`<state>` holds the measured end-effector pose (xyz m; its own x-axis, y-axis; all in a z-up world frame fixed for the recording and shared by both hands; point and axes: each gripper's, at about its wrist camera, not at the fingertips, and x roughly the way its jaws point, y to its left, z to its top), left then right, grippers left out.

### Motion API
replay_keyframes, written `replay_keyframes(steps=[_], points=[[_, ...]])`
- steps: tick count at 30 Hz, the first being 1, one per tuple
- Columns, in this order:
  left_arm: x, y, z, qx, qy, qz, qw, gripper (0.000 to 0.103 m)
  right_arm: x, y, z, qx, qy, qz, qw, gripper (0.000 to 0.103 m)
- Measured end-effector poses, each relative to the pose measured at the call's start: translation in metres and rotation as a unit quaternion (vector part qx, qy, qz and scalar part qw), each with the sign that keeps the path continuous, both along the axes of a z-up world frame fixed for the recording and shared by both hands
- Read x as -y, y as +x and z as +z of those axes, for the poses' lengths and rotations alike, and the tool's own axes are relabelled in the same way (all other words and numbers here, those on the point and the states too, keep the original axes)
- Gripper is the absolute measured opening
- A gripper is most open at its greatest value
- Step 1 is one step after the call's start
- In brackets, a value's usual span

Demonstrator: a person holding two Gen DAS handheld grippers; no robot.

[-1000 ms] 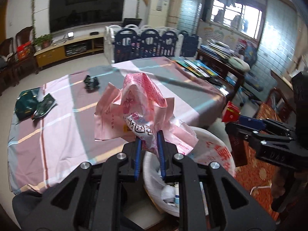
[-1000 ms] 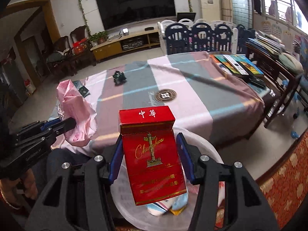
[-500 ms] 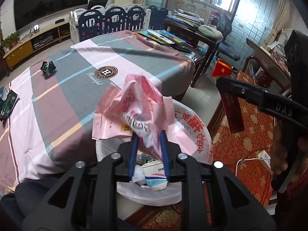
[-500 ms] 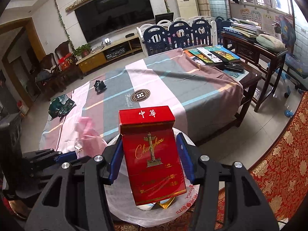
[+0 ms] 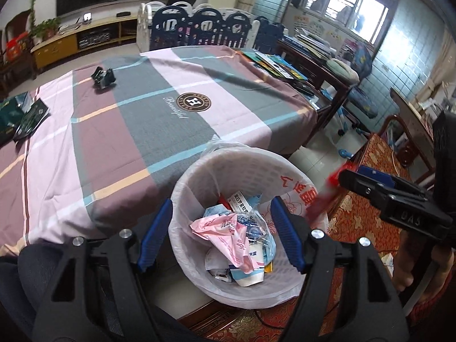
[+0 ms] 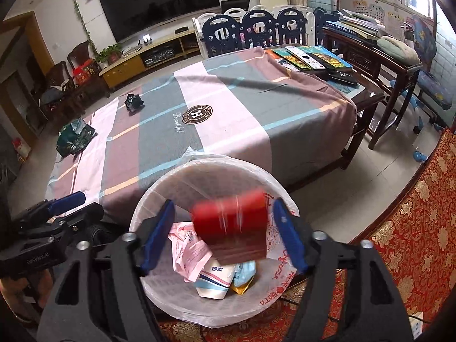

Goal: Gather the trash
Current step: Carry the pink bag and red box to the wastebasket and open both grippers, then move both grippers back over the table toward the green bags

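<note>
A white trash bin point(image 5: 250, 168) lined with a plastic bag stands at the table's near edge; it also shows in the right wrist view point(image 6: 159, 196). My left gripper point(image 5: 221, 233) is open above it, and the crumpled pink bag point(image 5: 225, 233) lies inside on other trash. My right gripper point(image 6: 222, 236) is open over the bin, and the red cigarette box point(image 6: 232, 225) is a blur between its fingers, falling free. In the left wrist view the right gripper point(image 5: 362, 181) reaches in from the right with a red blur at its tip.
The table point(image 5: 142, 119) has a striped pink and grey cloth. On it lie a small black object point(image 5: 103, 76) and green packets point(image 5: 25, 116) at the left edge. Books and remotes point(image 6: 310, 57) lie at the far right. A red patterned carpet point(image 6: 413, 233) covers the floor.
My left gripper opened and the pink bag dropped into the bin. My right gripper opened and the red box is falling.
</note>
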<state>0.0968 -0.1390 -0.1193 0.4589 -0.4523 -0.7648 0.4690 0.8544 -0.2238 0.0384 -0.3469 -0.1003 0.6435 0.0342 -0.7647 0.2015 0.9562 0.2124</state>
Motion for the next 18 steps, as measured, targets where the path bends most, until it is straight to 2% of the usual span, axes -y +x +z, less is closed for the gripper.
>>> replay_keyframes(steps=[6,9,13,18], points=[[-0.017,0.009,-0.006,-0.021,-0.013,0.033,0.9991,0.073,0.001,0.003,-0.002,-0.002,0.026,-0.002,1.0,0.078],[-0.028,0.011,-0.004,-0.021,-0.018,0.056,0.9981,0.08,-0.006,0.007,-0.006,-0.008,0.035,0.006,0.999,0.078],[-0.048,0.012,0.001,-0.011,-0.024,0.085,0.9961,0.085,-0.022,0.014,-0.013,-0.021,0.037,0.022,0.999,0.079],[-0.083,0.013,-0.004,-0.01,-0.028,0.12,0.9923,0.087,-0.054,0.024,-0.008,-0.012,0.039,0.054,0.998,0.079]])
